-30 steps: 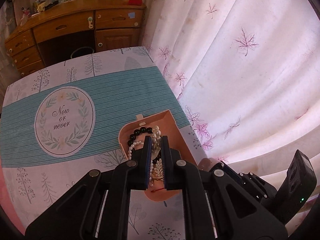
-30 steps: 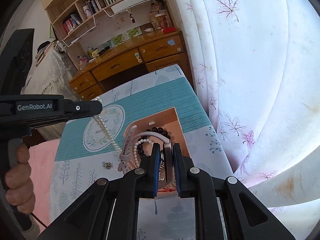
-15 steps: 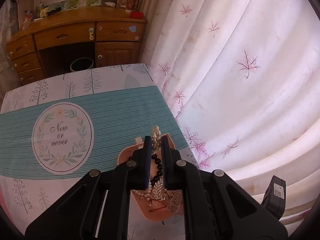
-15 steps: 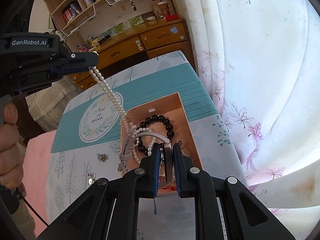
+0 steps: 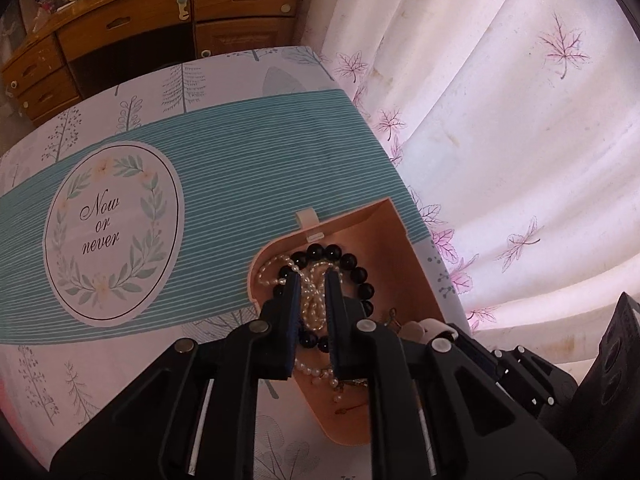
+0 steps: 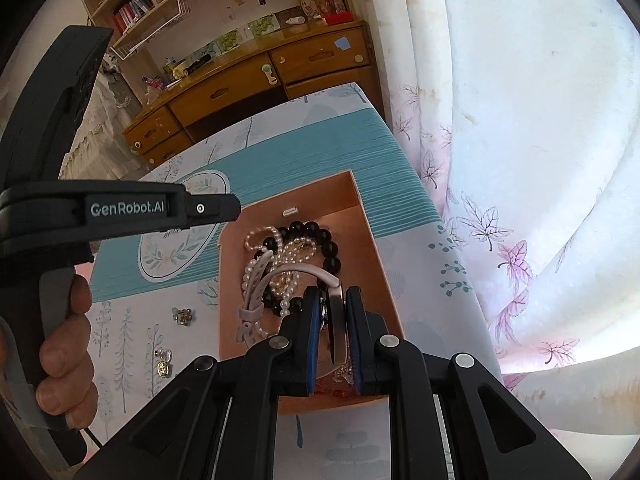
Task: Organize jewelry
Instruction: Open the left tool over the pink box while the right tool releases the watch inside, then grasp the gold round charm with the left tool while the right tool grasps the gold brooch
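Observation:
An open peach jewelry box (image 5: 404, 256) (image 6: 372, 256) lies on the table near its right edge. Inside lie a black bead bracelet (image 5: 358, 274) (image 6: 326, 240) and a white pearl necklace (image 5: 312, 300) (image 6: 280, 258). My left gripper (image 5: 312, 280) hovers over the box with its jaws slightly apart and nothing between them; the pearls lie loose below. In the right wrist view it (image 6: 232, 210) hangs above the box's left side. My right gripper (image 6: 332, 300) is shut on a watch (image 6: 336, 320), whose pale strap (image 6: 256, 280) trails over the box.
Small earrings and a brooch (image 6: 183, 315) lie on the tablecloth left of the box. A flowered curtain (image 5: 500, 140) hangs right beside the table edge. A wooden desk (image 6: 248, 80) with shelves stands behind the table.
My left gripper came down over the box and let go of the pearl necklace, which now lies inside. My right gripper keeps hold of the watch.

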Motion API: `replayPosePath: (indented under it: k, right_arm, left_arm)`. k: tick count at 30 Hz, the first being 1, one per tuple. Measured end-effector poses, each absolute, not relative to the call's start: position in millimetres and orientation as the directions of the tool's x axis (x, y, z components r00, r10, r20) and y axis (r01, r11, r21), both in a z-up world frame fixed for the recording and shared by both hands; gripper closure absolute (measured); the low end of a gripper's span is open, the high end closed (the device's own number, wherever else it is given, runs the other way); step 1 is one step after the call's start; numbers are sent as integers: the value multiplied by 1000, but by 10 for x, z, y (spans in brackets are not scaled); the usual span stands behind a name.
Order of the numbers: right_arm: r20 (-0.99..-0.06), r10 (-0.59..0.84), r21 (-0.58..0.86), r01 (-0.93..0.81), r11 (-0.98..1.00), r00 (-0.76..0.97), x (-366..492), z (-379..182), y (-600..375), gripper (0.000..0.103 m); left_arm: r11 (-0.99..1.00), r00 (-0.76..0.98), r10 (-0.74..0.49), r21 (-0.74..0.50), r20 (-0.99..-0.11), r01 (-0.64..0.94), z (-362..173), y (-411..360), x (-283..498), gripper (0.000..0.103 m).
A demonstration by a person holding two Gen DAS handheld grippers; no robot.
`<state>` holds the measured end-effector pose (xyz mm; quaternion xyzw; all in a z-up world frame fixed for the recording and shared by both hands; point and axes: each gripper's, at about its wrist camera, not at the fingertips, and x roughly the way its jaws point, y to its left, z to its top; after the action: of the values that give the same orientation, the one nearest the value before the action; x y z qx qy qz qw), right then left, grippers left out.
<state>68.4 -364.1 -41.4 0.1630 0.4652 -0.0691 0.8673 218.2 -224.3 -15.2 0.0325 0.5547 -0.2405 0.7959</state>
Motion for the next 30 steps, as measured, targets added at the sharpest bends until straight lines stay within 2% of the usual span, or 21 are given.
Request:
replayPosePath:
  k: [4,5,13,15,17,19,23,30]
  right_arm:
    - [-838,34,215,272,938,545,844,-469,-3643,90]
    - [-840,36,215,272,938,541,894,-484,-3644,90]
    - [-879,18,170,278,946,477,1428,-686,-3626,90]
    - [-896,16,161,291,943,444,1522,-734,-3646,86]
    - [-903,19,167,311,936,430,1576,-753,-3671,76]
    - [-894,14,171,313,934,449,1569,-703,-3657,71]
    - [-873,-4,147,270,952,487,1445,-515,-3489,70]
    - [-848,57,173,173,970,527,1121,-271,-3074,70]
  left_arm:
    - [895,302,-341,-210,-890,393,-88,-2032,2186,49]
    - [901,319,-340,-209,-884,382,-71,-1948,2177,46]
    - [935,360,-306,-207,-881,289,-46,-1224,2089,46]
    - [946,375,-283,-192,-883,262,-74,-1025,2043,46]
    - [956,389,-266,-188,-882,225,-97,-802,1986,46]
    - [964,402,-251,-192,-880,183,-120,-583,1931,46]
    - [976,422,-215,-187,-881,108,-150,-224,1831,46]
    - [987,447,-160,-145,-880,68,-158,80,1547,46]
